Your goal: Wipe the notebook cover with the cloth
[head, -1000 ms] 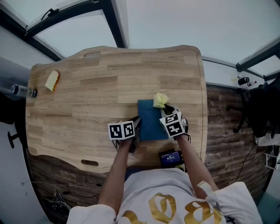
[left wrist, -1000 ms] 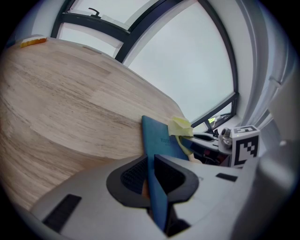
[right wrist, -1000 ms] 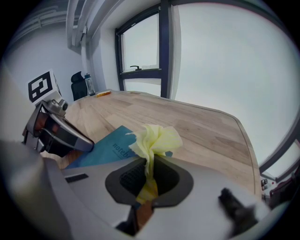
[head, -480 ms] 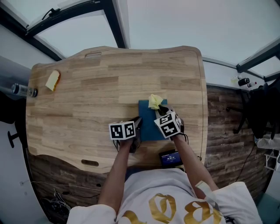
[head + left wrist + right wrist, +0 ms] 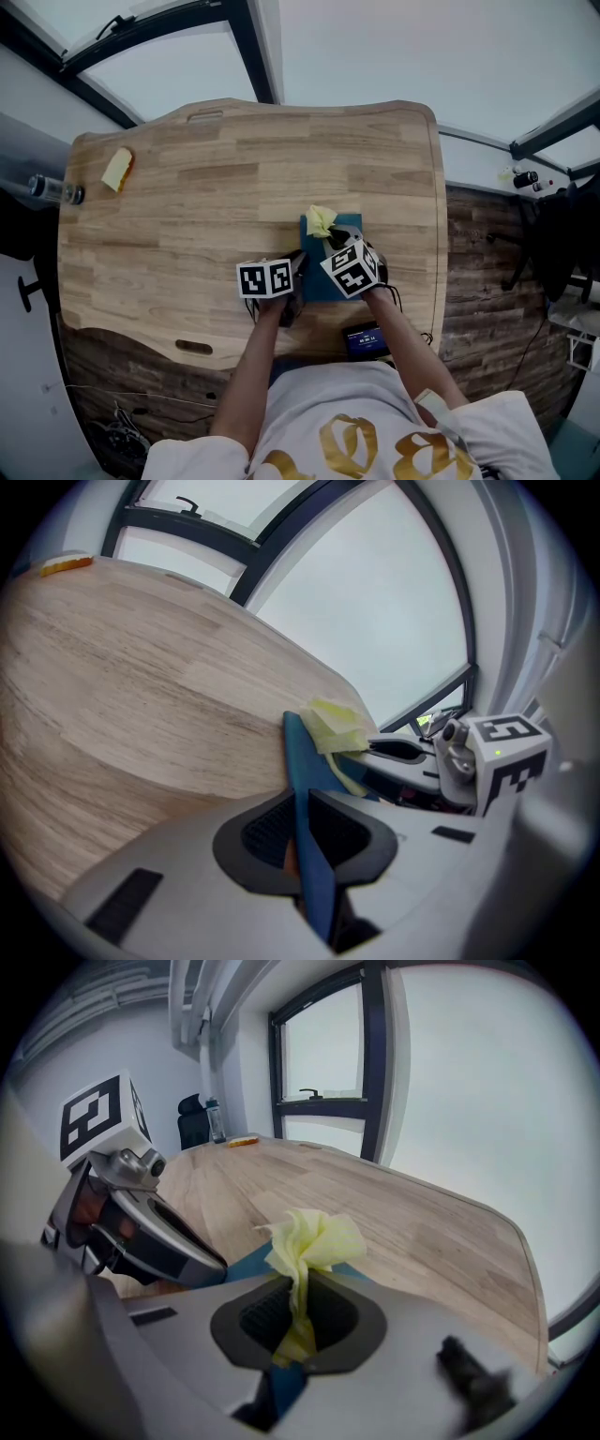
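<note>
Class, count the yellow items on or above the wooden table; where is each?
2. A yellow cloth in the right claw, over the blue notebook; a yellow piece near the table's far left corner. More may be hidden.

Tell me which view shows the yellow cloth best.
The right gripper view: the cloth sits centred and close, pinched between the jaws. The head view shows it small, atop the notebook; the left gripper view shows it off-centre, beyond the notebook's edge.
</note>
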A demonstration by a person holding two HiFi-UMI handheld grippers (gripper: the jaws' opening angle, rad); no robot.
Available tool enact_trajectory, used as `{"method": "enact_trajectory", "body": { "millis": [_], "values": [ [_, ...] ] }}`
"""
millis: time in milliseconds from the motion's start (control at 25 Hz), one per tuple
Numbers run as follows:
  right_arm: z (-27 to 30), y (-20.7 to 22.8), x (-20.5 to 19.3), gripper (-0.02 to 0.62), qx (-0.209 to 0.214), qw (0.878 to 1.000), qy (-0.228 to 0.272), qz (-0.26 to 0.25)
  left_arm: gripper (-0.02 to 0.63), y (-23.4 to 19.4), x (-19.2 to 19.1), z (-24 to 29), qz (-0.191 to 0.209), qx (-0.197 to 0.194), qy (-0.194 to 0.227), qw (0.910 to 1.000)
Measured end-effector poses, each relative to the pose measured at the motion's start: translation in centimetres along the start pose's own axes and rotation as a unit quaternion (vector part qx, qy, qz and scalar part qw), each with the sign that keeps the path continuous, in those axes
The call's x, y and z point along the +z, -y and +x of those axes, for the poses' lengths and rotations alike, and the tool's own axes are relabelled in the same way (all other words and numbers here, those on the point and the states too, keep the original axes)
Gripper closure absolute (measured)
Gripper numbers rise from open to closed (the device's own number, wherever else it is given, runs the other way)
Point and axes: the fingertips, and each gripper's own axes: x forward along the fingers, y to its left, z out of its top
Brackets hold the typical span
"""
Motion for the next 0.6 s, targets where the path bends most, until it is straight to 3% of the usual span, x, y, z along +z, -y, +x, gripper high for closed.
{"method": "enact_trajectory", "body": {
  "millis": [600],
  "values": [
    [-1.3, -2.1, -1.4, 0.558, 0.030, 0.999, 0.008, -0.006, 0.551, 0.1, 0.0, 0.0, 0.000, 0.000, 0.000, 1.0000]
  ]
}}
